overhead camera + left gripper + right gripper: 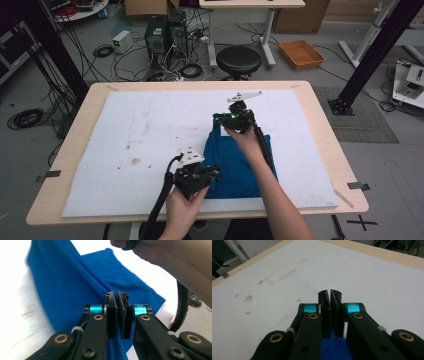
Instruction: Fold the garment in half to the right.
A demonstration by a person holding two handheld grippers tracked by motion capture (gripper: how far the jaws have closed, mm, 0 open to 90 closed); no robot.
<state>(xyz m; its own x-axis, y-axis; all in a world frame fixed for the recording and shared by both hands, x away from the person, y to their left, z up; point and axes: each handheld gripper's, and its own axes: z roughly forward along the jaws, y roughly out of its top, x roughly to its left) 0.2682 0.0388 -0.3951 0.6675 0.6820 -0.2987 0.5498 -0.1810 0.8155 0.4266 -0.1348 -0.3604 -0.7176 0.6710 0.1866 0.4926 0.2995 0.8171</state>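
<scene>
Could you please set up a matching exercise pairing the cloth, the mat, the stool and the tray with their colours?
Things:
1. cloth pinched in both tongs
2. mat covering the table
3. stool beyond the table
4. tray on the floor

Colours:
A. black
B. orange
C. blue
D. white

Pairs: 1-C, 2-D, 3-A, 4-B
</scene>
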